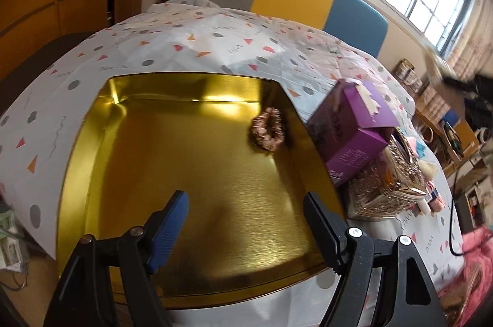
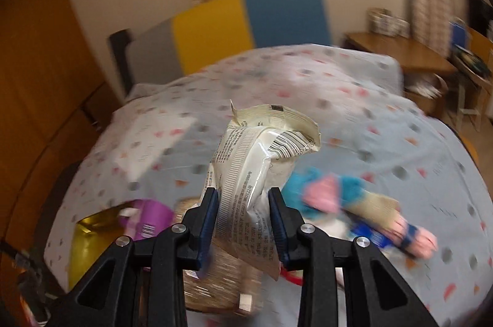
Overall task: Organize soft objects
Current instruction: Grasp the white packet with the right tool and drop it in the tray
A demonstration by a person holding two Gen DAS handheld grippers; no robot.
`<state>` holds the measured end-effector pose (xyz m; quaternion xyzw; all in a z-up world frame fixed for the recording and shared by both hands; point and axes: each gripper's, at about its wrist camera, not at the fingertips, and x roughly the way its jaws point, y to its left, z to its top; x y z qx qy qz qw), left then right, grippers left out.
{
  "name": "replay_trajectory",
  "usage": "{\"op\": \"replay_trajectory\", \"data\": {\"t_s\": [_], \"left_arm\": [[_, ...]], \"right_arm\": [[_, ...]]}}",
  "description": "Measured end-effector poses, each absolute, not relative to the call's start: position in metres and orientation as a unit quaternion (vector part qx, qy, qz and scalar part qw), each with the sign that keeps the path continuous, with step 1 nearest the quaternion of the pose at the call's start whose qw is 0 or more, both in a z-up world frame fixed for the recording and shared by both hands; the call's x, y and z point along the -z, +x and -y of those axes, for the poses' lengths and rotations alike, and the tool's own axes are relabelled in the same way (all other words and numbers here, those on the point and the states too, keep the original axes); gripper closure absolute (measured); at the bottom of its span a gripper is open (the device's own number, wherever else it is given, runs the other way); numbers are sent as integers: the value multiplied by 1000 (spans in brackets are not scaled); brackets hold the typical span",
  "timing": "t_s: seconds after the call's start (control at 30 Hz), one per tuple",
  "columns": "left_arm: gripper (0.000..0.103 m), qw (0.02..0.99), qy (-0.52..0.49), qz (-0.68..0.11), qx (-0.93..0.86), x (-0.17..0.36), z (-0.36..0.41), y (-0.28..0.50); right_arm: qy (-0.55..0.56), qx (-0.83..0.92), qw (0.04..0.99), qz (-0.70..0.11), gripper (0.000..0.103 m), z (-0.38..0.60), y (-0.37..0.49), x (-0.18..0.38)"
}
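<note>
A gold tin (image 1: 92, 160) is seen lying open on a bed covered by a white sheet (image 1: 172, 28) printed with dots and triangles. Above the tin's floor the left gripper (image 1: 246, 203) is held with its jaws spread wide and nothing between them. One pink scrunchie (image 1: 267, 128) lies inside the tin, close against the right-hand wall, well apart from the gripper's fingers (image 1: 172, 222). Just outside that wall a purple box (image 1: 354, 142) is tilted, and beside it a glittery gold bag (image 1: 388, 185) is seen, with a few small pastel items at its far side, too small to be told apart.

In the right wrist view, a crumpled cream packet (image 2: 252, 160) with a barcode and fine print is clamped between the pads of the right gripper (image 2: 245, 203) and is held up off the bed. Below and behind it, blurred, a woven tan item (image 2: 215, 284), a blue and pink fluffy piece (image 2: 320, 188) and striped socks (image 2: 400, 228) are spread on the sheet. The tin's corner and the purple box are visible at lower left.
</note>
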<state>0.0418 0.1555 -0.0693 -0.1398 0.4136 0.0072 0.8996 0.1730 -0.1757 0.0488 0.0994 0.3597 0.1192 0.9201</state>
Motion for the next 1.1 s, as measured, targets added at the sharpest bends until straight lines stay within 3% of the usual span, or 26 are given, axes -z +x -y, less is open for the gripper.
{"op": "replay_trajectory", "data": {"t_s": [0.3, 0.63, 0.8, 1.1], "left_arm": [[26, 899, -165, -404, -47, 70, -194, 27], [26, 895, -176, -405, -67, 76, -210, 20], [26, 894, -177, -405, -70, 78, -210, 22], [26, 903, -153, -397, -61, 71, -193, 20]], "right_arm": [[-44, -297, 855, -422, 70, -21, 181, -14], [-91, -285, 798, -524, 67, -95, 212, 87], [-79, -266, 819, -502, 60, -82, 210, 77], [-38, -277, 859, -430, 59, -30, 179, 25]]}}
